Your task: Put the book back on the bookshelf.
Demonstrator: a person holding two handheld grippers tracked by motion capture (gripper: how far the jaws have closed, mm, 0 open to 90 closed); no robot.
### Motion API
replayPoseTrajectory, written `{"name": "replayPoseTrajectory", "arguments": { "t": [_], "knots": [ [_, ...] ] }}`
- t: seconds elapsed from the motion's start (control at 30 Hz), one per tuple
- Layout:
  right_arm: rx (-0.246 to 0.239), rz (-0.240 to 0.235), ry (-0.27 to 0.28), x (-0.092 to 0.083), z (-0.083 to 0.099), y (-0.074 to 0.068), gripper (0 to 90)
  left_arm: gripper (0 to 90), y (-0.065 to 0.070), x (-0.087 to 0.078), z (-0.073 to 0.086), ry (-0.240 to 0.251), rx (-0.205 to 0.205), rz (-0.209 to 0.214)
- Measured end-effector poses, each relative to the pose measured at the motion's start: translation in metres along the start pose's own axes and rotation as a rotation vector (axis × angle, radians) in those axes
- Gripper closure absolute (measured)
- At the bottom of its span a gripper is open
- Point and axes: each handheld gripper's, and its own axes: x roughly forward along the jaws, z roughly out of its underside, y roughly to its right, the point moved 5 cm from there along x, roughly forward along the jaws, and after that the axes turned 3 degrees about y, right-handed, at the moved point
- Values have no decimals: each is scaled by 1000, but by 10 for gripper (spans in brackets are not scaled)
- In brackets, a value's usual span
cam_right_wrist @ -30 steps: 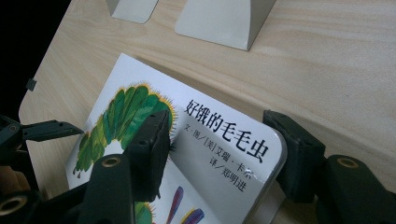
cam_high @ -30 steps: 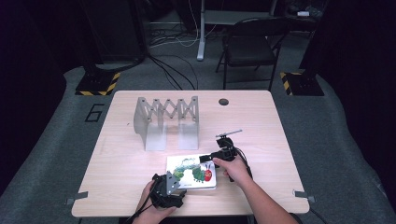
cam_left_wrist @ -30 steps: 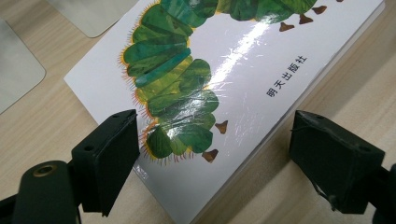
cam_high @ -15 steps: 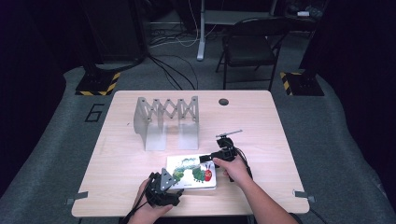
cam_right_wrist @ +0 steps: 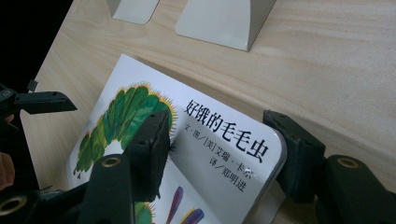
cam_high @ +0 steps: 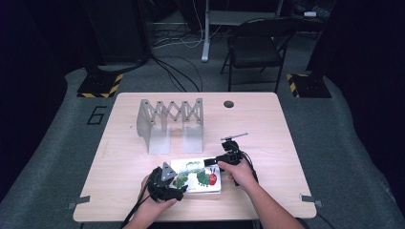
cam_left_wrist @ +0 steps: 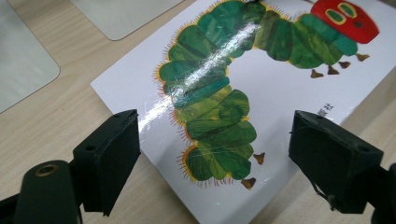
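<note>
A white picture book (cam_high: 200, 177) with a green caterpillar on its cover lies near the table's front edge. My left gripper (cam_high: 166, 185) hovers over the book's (cam_left_wrist: 261, 93) near left corner. In the left gripper view it (cam_left_wrist: 219, 158) stands open, with the caterpillar's tail end between the wide-apart jaws and no pad touching. My right gripper (cam_high: 216, 161) is at the far right corner. There the gripper (cam_right_wrist: 224, 149) has one jaw on the cover (cam_right_wrist: 219, 140) and the other against the rounded corner's edge, which sits slightly raised off the wood.
A grey accordion-style metal rack (cam_high: 169, 124) stands just behind the book; its base plates (cam_right_wrist: 224, 21) lie close beyond the right gripper. The table has a cable hole (cam_high: 229, 103) at the back. A folding chair (cam_high: 258, 43) and floor cables are beyond the table.
My left gripper has drifted a little to the left and away from the front edge, rising slightly. The right gripper and the book have stayed put.
</note>
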Motion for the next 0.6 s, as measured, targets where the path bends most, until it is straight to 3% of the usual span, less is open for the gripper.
{"name": "replayPoseTrajectory", "arguments": {
  "t": [0.07, 0.23, 0.33, 0.43, 0.6],
  "knots": [
    [0, 0, 0, 0, 0, 0, 426, 137, 1, 4, 1, -22, -6, 16],
    [-2, 0, 1, 0, 0, 0, 429, 8, -4, 10, 0, -29, -22, -8],
    [-2, 0, 0, 0, 0, 0, 430, 0, -7, 13, 0, -33, -38, 2],
    [-1, 1, 1, 0, 0, 0, 430, 0, -8, 14, 0, -22, -29, 8],
    [-5, 3, 0, 0, 0, 0, 431, 0, -10, 17, 3, -5, -64, 55]
  ]
}}
